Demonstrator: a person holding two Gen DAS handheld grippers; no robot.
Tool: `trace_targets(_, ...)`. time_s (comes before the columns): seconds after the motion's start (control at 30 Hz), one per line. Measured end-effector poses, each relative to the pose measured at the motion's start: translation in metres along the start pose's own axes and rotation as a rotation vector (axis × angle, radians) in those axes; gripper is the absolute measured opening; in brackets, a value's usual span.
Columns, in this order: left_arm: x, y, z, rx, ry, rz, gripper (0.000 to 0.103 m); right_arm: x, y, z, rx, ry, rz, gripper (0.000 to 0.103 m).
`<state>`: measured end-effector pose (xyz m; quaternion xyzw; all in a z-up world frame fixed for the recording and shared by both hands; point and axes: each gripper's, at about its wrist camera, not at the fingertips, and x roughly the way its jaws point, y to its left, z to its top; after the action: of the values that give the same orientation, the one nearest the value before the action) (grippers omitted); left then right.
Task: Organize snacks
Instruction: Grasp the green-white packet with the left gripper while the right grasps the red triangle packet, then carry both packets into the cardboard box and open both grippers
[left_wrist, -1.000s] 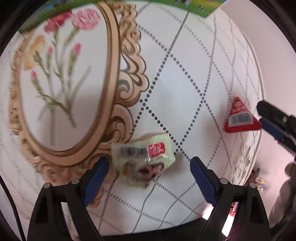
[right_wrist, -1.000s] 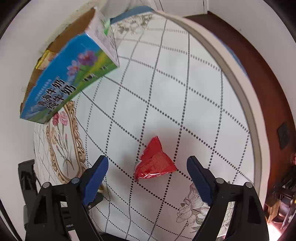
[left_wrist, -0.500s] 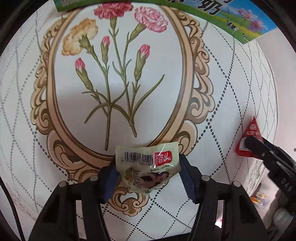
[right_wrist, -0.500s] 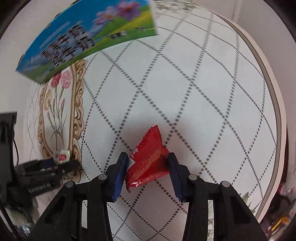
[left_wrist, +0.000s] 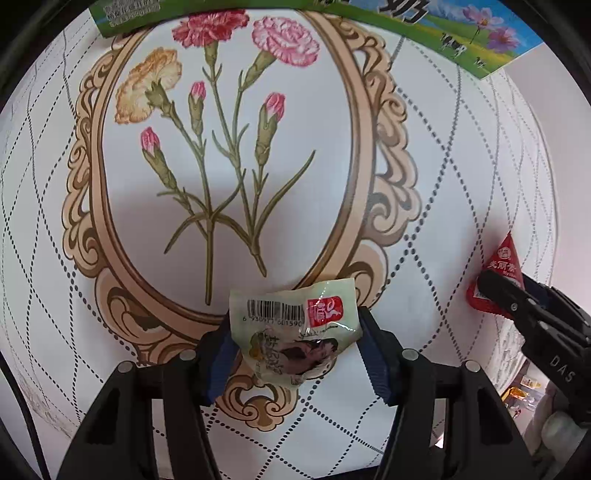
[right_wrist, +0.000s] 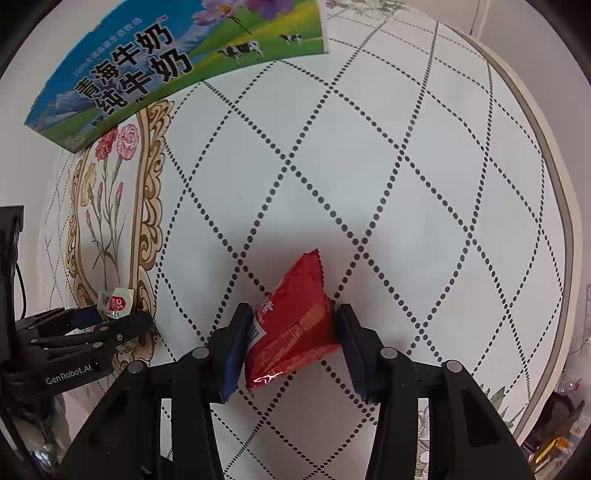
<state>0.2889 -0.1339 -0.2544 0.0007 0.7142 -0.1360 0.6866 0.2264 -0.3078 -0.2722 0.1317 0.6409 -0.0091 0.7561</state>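
Surface (right_wrist: 406, 166): round, patterned cloth. We clamp the green snack packet (left_wrist: 295, 332) in the left hand-held gripper (left_wrist: 295, 354) and the red snack packet (right_wrist: 295, 325) in the right hand-held gripper (right_wrist: 291, 347), its jaws easing slightly. The milk carton box (right_wrist: 166, 62) lies ahead, beyond both; we judge the left nearer.

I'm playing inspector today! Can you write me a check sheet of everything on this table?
Surface: table under a white cloth with dotted diamonds and a flower oval.
Job's things: green packet; red packet; milk box at the far edge.
Clutter: nothing seen.
Grippers: left gripper shut on the green packet; right gripper shut on the red packet.
Cables: black cable beside the left gripper.
Surroundings: pale wall; blurry items below the table edge.
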Motion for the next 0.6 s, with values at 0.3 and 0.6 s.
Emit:
trace_targets(0.3, -0.077, -0.006, 0.018, -0.039, -0.14, -0.151, 0.058, -0.041, 0.017, 0.021, -0.039, -0.051, 0.068, 0.047)
trace_targets(0.6, -0.19, -0.022, 0.101, 0.032, -0.346, -0.169, 0.058, -0.134, 0.06, 0.119, -0.129, -0.243, 0.172, 0.047)
